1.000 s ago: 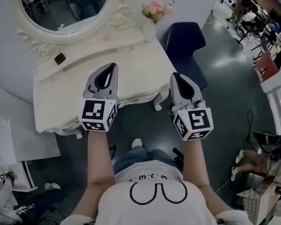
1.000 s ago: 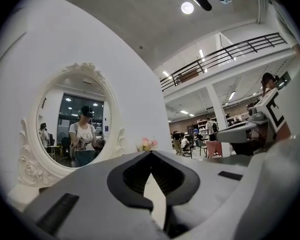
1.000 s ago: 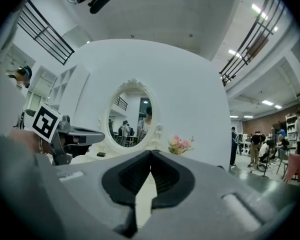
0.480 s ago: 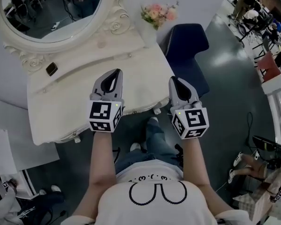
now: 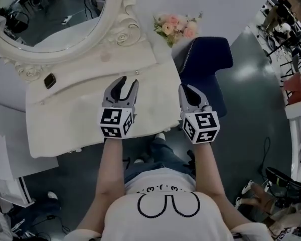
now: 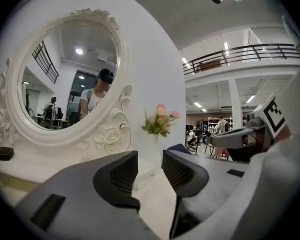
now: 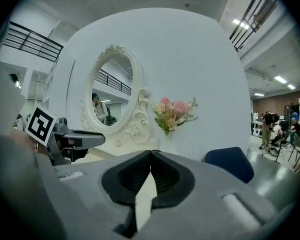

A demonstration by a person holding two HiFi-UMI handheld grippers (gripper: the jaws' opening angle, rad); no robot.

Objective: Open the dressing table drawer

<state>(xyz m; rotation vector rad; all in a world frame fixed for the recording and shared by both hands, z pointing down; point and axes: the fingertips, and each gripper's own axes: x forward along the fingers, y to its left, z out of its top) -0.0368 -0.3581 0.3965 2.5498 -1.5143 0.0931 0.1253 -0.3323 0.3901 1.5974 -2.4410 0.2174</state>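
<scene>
While jaws of left gripper have just been opening on nothing, right gripper sits clenched, empty | drawer judged light, rigid; grasp its small, slippery knob.

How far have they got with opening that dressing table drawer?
Done: nothing yet; the dressing table shows nothing pulled out. In hand: the left hand-held gripper, above the tabletop, has just been opening its jaws, with nothing between them; the right hand-held gripper is shut and empty. Left: reach the drawer, grip it and pull it out.
</scene>
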